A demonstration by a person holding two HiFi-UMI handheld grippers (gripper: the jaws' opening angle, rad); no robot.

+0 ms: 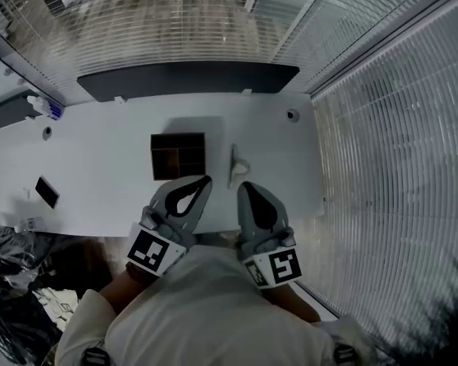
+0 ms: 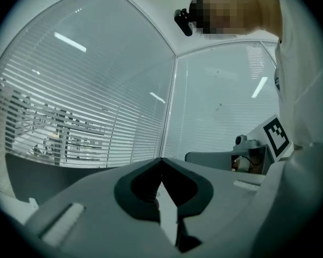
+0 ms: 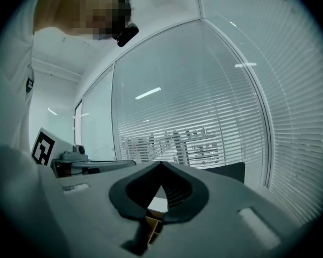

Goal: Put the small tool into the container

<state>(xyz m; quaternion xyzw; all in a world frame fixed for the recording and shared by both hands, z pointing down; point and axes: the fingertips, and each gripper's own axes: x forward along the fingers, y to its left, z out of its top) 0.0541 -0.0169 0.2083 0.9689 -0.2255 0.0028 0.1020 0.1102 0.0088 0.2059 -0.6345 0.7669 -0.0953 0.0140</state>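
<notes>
I hold a gripper in each hand, low over the near edge of the white tabletop (image 1: 99, 158). My left gripper (image 1: 205, 181) has its jaws shut, tip against tip, and nothing is between them. My right gripper (image 1: 244, 185) is shut tight too, and it holds nothing.

The small tool (image 1: 237, 169) is a little white thing. It lies flat on the tabletop near the middle, a bit closer to the near edge than the far one. It is just to the right of the container (image 1: 178, 155), with a thin strip of bare table between them. The tip of my right gripper is just beside the near end of the small tool, and I cannot tell if they touch. The tip of my left gripper is near the container's near right corner.

The container is a dark, open box with walls inside that split it into parts. I see nothing in those parts.

A flat black thing (image 1: 47, 192) lies by the left edge. A long dark panel (image 1: 187, 79) stands along the far edge.
</notes>
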